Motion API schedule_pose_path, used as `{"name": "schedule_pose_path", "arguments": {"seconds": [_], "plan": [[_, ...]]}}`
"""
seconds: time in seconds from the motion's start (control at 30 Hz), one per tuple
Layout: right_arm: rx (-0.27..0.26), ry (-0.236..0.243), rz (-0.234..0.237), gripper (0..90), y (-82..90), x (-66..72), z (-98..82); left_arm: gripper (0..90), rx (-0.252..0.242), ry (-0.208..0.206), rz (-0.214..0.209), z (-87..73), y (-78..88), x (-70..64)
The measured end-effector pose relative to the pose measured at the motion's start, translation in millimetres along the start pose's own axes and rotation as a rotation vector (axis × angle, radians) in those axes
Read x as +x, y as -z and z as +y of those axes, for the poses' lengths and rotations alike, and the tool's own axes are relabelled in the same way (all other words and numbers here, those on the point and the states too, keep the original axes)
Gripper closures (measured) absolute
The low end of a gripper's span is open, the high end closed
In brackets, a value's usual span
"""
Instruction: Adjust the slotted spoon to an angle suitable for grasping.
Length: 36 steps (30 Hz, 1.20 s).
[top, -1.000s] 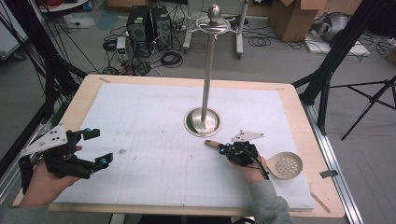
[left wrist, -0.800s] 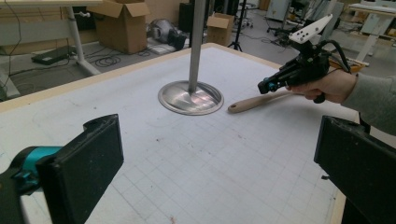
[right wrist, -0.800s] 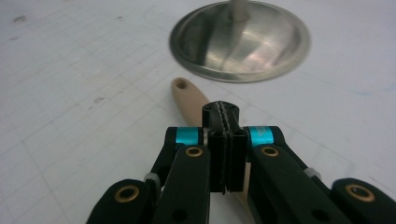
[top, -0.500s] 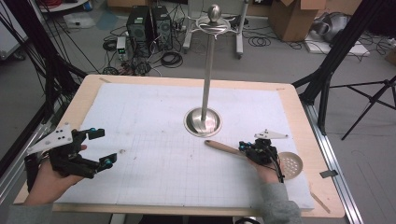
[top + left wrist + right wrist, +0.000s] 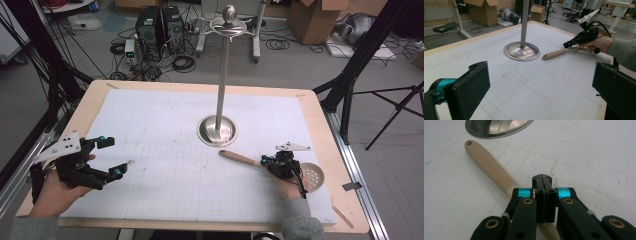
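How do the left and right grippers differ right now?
The left gripper has its jaws wide apart with nothing between them; the right gripper has its jaws shut. The left gripper sits at the mat's left edge, far from the skimmer spoon; the right gripper sits over the spoon's wooden handle, beside the stand's base. Both are black, hand-held, and point inward over the mat.
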State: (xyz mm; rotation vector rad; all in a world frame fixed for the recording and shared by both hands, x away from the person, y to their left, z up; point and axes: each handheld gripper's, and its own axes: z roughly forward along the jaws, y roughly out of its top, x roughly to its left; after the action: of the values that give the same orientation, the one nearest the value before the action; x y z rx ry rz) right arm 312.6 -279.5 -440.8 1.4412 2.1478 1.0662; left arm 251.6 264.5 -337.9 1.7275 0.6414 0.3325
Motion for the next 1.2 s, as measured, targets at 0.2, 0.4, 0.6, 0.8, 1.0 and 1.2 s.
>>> {"name": "schedule_pose_path", "arguments": {"seconds": [0.2, 0.4, 0.6, 0.8, 1.0, 1.2], "plan": [[0.012, -0.009, 0.003, 90.0, 1.4, 1.9, -4.1, 1.8, 0.006, 0.000, -0.005, -0.4, -2.7, 0.0], [0.019, 0.014, 0.000, 90.0, 6.3, 11.3, -9.8, 1.8, -0.001, 0.002, -0.007, 0.8, -4.5, 0.7], [0.015, 0.051, -0.010, 90.0, 10.3, 18.9, -13.9, 1.8, -0.001, -0.001, -0.016, 2.5, -8.4, 0.7], [-0.049, 0.155, 0.096, 90.0, 13.6, 40.1, -5.4, 1.8, -0.002, -0.002, -0.017, 2.9, -9.7, 0.6], [-0.029, 0.288, 0.255, 90.0, 2.5, 68.8, -0.7, 1.8, -0.004, -0.005, -0.016, 3.8, -7.3, -0.7], [0.004, 0.311, 0.244, 90.0, -12.2, 77.0, 1.6, 1.8, 0.003, -0.005, -0.010, 1.9, -6.5, -0.3]]}}
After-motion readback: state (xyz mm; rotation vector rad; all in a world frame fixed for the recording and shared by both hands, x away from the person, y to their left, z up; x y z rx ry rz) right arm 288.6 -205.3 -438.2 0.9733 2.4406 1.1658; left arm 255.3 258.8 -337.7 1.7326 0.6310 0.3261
